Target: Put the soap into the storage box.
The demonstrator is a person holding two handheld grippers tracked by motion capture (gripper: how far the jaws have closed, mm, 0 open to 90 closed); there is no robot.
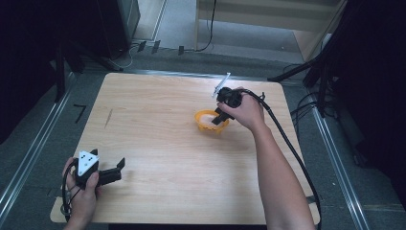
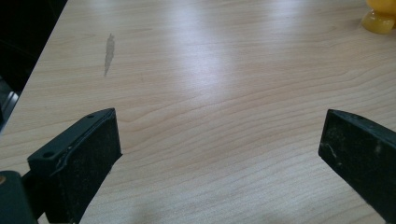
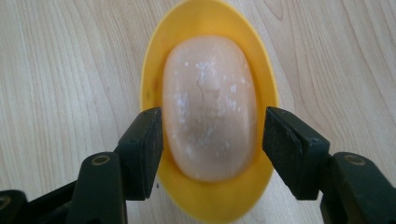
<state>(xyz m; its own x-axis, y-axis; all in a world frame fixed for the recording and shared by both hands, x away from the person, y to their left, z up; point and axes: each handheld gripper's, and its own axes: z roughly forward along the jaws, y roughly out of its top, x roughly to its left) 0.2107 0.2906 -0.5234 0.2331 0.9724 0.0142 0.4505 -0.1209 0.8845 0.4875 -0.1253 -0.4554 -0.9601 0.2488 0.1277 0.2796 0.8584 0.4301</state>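
A pale pink bar of soap (image 3: pixel 210 107) lies in a yellow oval dish (image 3: pixel 205 14) on the wooden table (image 1: pixel 158 110), right of the middle. My right gripper (image 3: pixel 212 126) points down into the dish (image 1: pixel 203 116), its jaws on either side of the soap. The left jaw is at the soap's edge, and a thin strip of yellow shows between the soap and the right jaw. In the high view my right gripper (image 1: pixel 220 117) hangs over the dish. My left gripper (image 1: pixel 117 167) rests at the near left corner, open and empty, aimed across the bare wood (image 2: pixel 219 140).
The yellow dish (image 2: pixel 380 16) peeks in at the top right of the left gripper view. A grey smear (image 2: pixel 109 53) marks the table's left side. A black cable (image 1: pixel 287 143) trails from the right gripper along the forearm. Dark stands and cables ring the table.
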